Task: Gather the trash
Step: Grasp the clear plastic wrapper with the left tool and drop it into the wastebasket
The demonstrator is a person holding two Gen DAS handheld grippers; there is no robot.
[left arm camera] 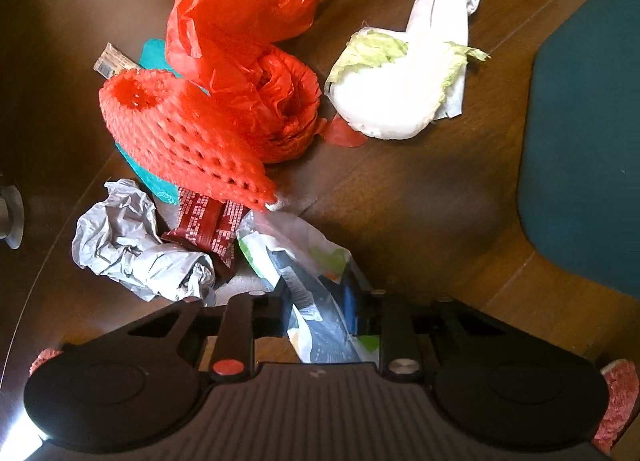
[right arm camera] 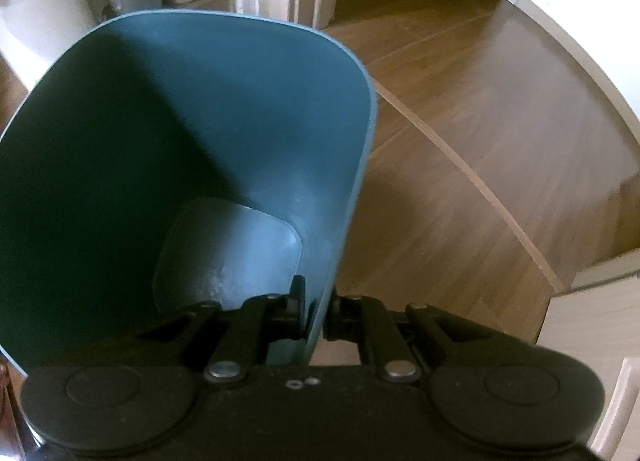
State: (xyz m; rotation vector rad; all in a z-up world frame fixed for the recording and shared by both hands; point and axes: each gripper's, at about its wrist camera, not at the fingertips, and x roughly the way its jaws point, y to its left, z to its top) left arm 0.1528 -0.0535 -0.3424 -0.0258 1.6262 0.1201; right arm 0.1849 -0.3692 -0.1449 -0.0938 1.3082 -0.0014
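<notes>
While the left wrist view alone shows the trash heaped on the brown table (left arm camera: 420, 189), the right wrist view alone shows the inside of the teal bin (right arm camera: 224, 109), with nothing visible in it. Beside the red plastic bag (left arm camera: 240, 41) lie a red foam net (left arm camera: 176, 133), a cabbage piece (left arm camera: 392, 97) and crumpled grey paper (left arm camera: 128, 245). Nearer than the bag, the left gripper (left arm camera: 320, 321) stands partly spread around a plastic wrapper (left arm camera: 312, 273); whether it grips is unclear. Clamped tight, the right gripper (right arm camera: 316, 317) pinches the bin's wall.
</notes>
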